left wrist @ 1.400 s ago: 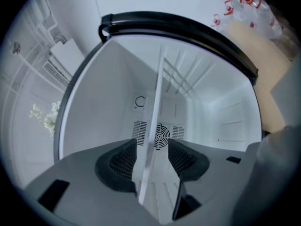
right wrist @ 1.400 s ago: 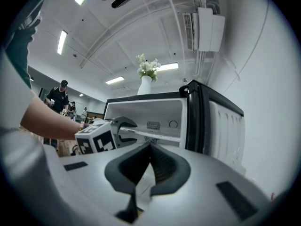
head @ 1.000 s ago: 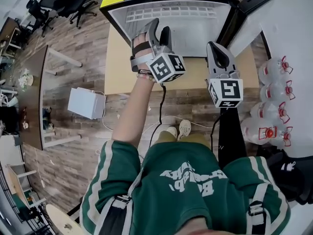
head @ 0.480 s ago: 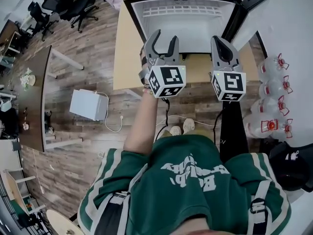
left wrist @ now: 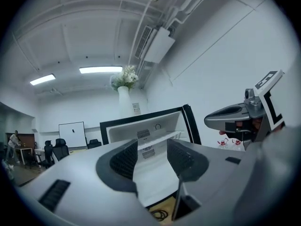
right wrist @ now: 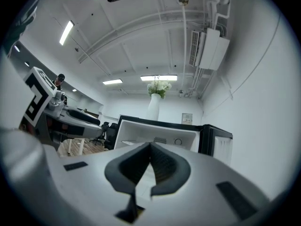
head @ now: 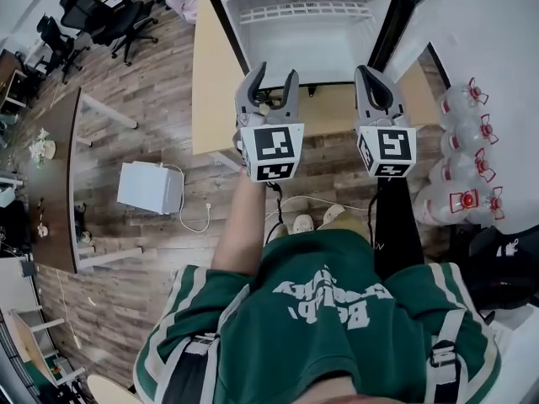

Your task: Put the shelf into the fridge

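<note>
The fridge [head: 303,49] stands open on a low wooden platform [head: 210,99], its white inside facing me and its door [head: 404,15] swung out to the right. No loose shelf shows in any view. My left gripper [head: 271,78] is held in the air in front of the opening. Its jaws are apart and closing, with nothing between them [left wrist: 151,157]. My right gripper [head: 374,72] hangs beside it to the right, fingertips together and empty [right wrist: 149,147]. Both gripper views look into the fridge [left wrist: 155,126] [right wrist: 160,133], where a white ledge crosses the back.
Several water bottles [head: 472,133] stand on the floor at the right. A white box [head: 150,188] and a cable [head: 286,204] lie on the wood floor in front of the platform. Tables [head: 63,167] and office chairs [head: 93,11] are at the far left.
My left gripper has straightened from a tilt and now points at the fridge. The right gripper has barely shifted. More of the fridge opening has come into the head view.
</note>
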